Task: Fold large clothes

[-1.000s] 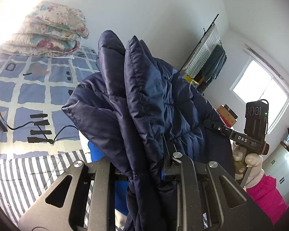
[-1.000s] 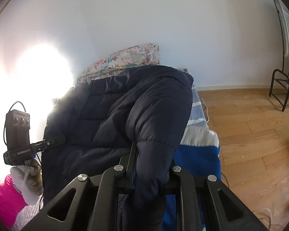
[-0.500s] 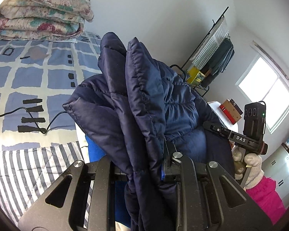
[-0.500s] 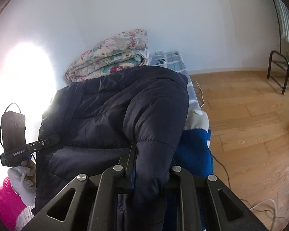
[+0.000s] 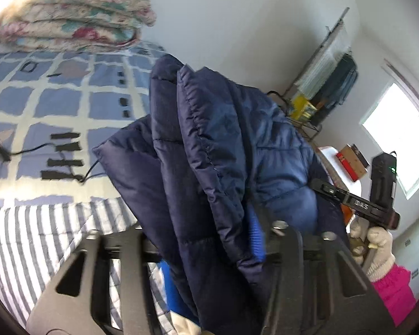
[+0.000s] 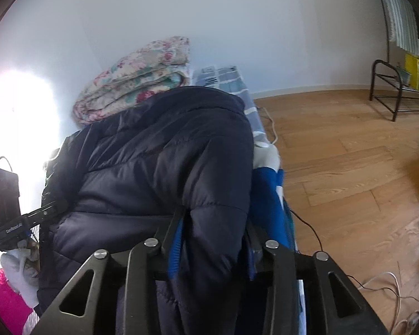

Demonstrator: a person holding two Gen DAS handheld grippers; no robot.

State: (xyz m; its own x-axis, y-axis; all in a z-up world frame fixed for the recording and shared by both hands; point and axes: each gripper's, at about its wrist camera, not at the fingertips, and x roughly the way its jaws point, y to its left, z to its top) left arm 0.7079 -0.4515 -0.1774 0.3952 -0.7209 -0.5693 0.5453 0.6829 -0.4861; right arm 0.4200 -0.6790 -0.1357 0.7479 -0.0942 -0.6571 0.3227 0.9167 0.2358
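Note:
A dark navy puffer jacket [image 5: 218, 150] hangs bunched between my two grippers, lifted above the bed. My left gripper [image 5: 209, 240] is shut on a thick fold of the jacket, which hides its fingertips. My right gripper [image 6: 209, 223] is shut on another fold of the same jacket [image 6: 159, 162]. The right gripper also shows in the left wrist view [image 5: 357, 203], held by a gloved hand at the right. The left gripper shows in the right wrist view [image 6: 16, 223] at the far left.
The bed [image 5: 56, 106] has a blue and white checked cover, with a striped sheet [image 5: 28, 240] nearer. A folded floral quilt [image 5: 75, 19] lies at its head. A black cable [image 5: 56, 148] lies on the cover. A clothes rack [image 5: 329, 83] stands by the wall. Wooden floor [image 6: 349, 167] lies to the right.
Both views have tilted down and toward the bed's head. The jacket stays gripped in both grippers and has swung a little with them.

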